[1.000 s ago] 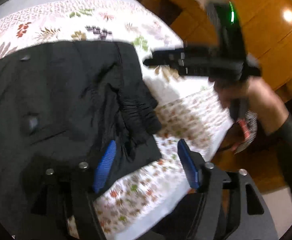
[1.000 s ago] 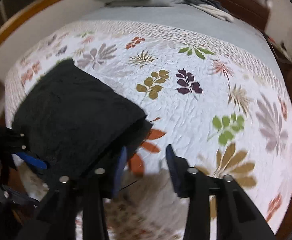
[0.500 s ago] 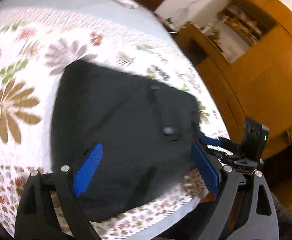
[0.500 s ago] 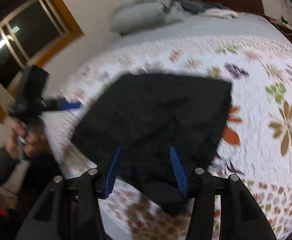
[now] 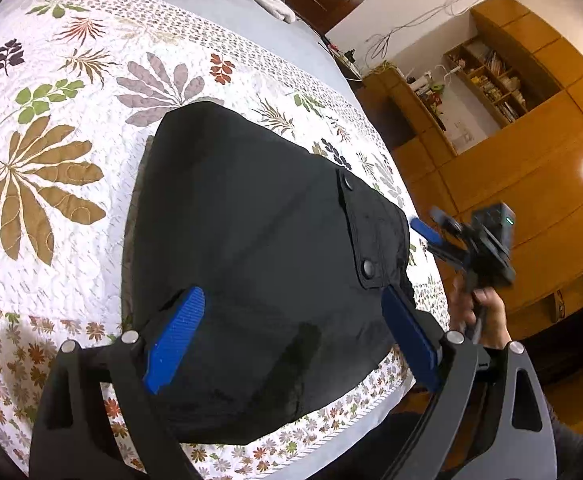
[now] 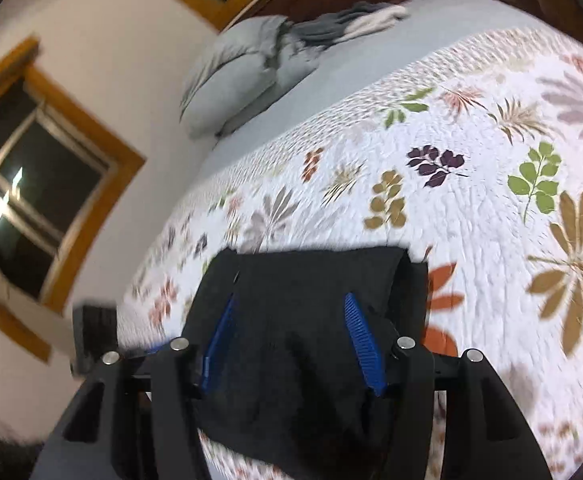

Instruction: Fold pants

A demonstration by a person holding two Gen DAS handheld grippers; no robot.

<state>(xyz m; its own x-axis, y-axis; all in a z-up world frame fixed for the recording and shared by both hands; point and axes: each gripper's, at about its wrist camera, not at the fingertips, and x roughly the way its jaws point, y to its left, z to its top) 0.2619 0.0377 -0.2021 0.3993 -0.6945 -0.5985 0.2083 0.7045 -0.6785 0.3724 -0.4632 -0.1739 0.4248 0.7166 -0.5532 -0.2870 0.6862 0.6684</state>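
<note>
Bed: we see a wide bed (image 5: 71, 240) under a white quilted cover printed with leaves and flowers in brown, green, purple and rust; beyond the print, a plain grey sheet runs toward the head end.
Head end: we see a grey pillow (image 6: 243, 80) with crumpled grey and white cloth beside it, all against a dark wooden headboard.
Room: we see orange-brown wooden cupboards with an open shelf nook (image 5: 487, 76) on one side, and a wood-framed window (image 6: 39, 200), dark outside, in a pale wall on the other.
Pants: we see the black pants (image 5: 267, 264) folded into a compact, roughly square bundle near the foot edge of the bed, a flap with two round snaps facing up.
Left gripper: we see the left gripper (image 5: 291, 344) over the near part of the bundle, jaws spread wide, one blue pad above the cloth and the other at its right edge, gripping nothing.
Right gripper: we see the right gripper (image 6: 291, 344) at the bundle's other side, carried by a hand (image 5: 487, 316); its jaws are opening, the black cloth lies between them, and we cannot tell whether the pads touch it.
</note>
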